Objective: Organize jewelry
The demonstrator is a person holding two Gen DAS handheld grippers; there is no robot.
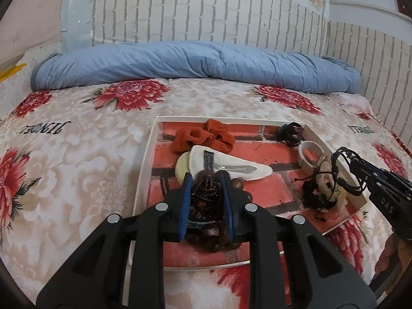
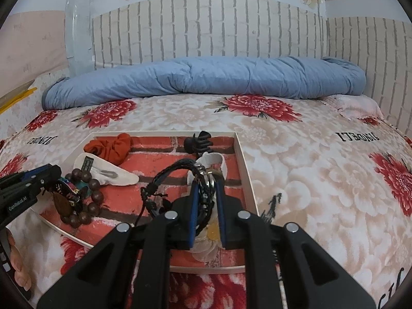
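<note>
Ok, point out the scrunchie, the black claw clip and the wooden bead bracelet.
Scrunchie (image 1: 203, 137): left wrist view, middle of its orange folds.
Claw clip (image 2: 197, 143): right wrist view, its black body.
Bead bracelet (image 2: 94, 185): right wrist view, one brown bead.

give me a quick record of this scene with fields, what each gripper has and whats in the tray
surface: bed with flowered cover
tray: white-rimmed, brick-pattern floor, lying on the bed
left gripper: shut on wooden bead bracelet with its dark tassel, over the tray
right gripper: shut on black braided bracelet, over the tray
loose in tray: orange scrunchie, white hair clip, black claw clip, white bangle
background: rolled blue quilt
</note>
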